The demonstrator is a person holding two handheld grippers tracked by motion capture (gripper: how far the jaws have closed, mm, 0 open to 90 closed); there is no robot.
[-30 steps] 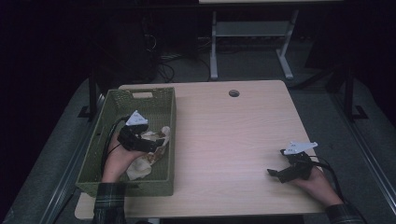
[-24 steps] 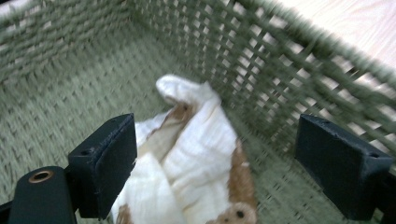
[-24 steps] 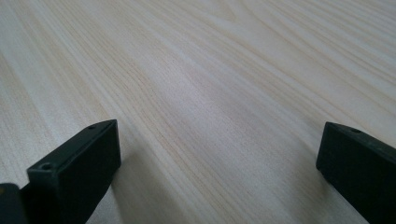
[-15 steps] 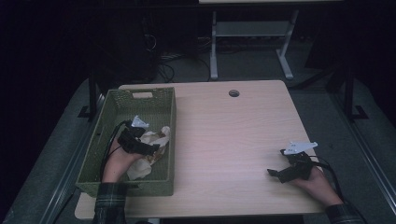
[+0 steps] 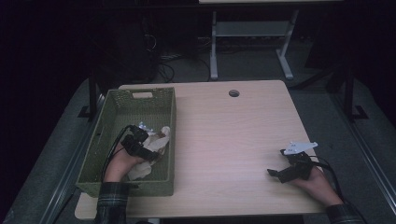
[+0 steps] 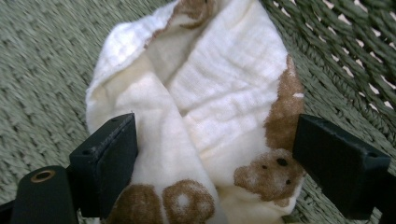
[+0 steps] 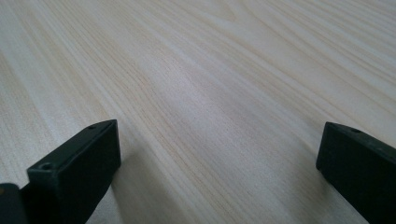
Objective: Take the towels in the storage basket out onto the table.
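While the table (image 5: pixel 224 135) carries nothing but a green basket (image 5: pixel 164 112) at its left, the work looks barely begun — the bear-print cloth (image 6: pixel 219 107) lies crumpled on the basket floor, not yet lifted. The left gripper (image 6: pixel 215 158) straddles it with jaws spread wide, gripping nothing. The right gripper (image 5: pixel 280 172) rests on bare wood at the right — jaws also released.

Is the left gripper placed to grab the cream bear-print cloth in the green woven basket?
Probably yes: the left gripper has its jaws open either side of the cream bear-print cloth, nothing between them.
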